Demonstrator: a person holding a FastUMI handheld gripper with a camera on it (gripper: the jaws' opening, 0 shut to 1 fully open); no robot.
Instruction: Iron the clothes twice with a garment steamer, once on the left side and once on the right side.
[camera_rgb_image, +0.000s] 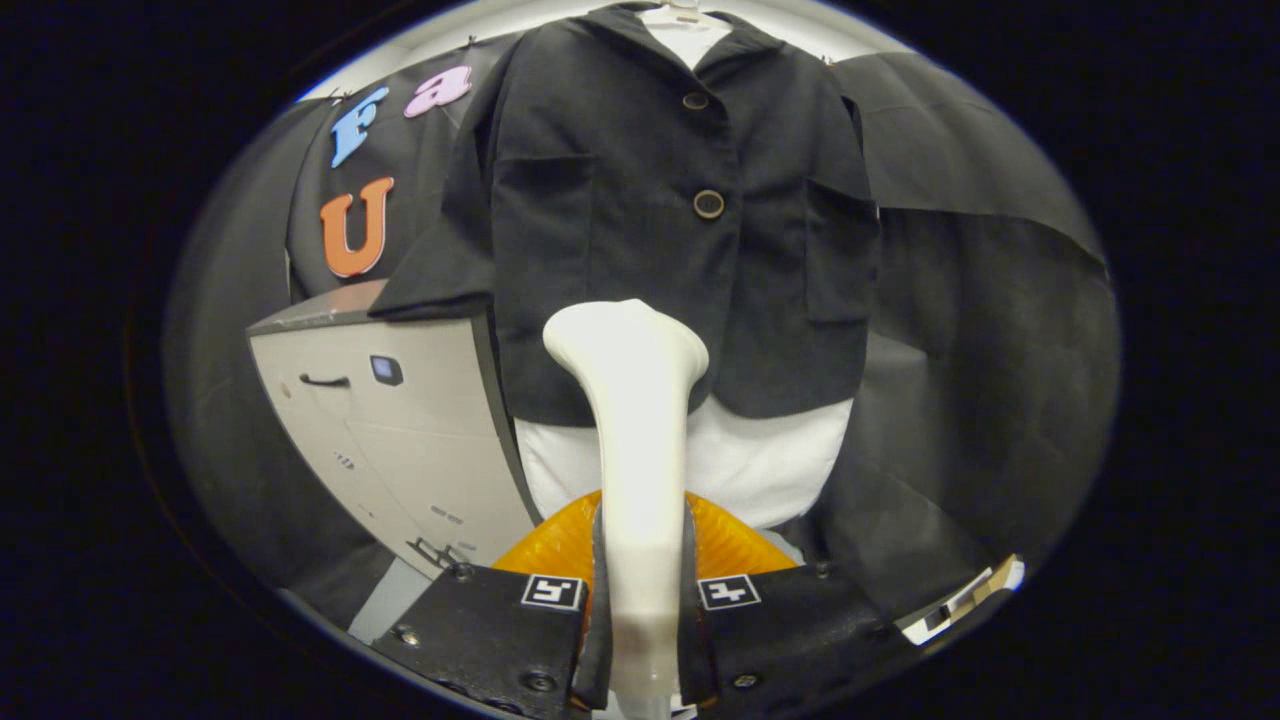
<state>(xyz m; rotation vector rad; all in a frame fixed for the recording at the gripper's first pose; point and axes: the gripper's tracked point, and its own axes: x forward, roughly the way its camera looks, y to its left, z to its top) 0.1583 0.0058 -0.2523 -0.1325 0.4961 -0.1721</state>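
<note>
Both jaws of the gripper (640, 600) are pressed tight against the white garment steamer (635, 420), gripping its handle. Its flared head rises just before the lower front of the dark jacket (670, 220), hanging over a white shirt (770, 470).

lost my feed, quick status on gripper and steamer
Gripper shut on steamer. Steamer head up at jacket hem, near middle. Nothing between them.

You see even, soft light from above; the steamer (640, 420) glares pale and loses surface detail, while the black jacket (660, 220) swallows light, folds barely readable. Fisheye bending curves the cabinet (390, 440). The gripper (640, 640) looks slightly soft up close.
</note>
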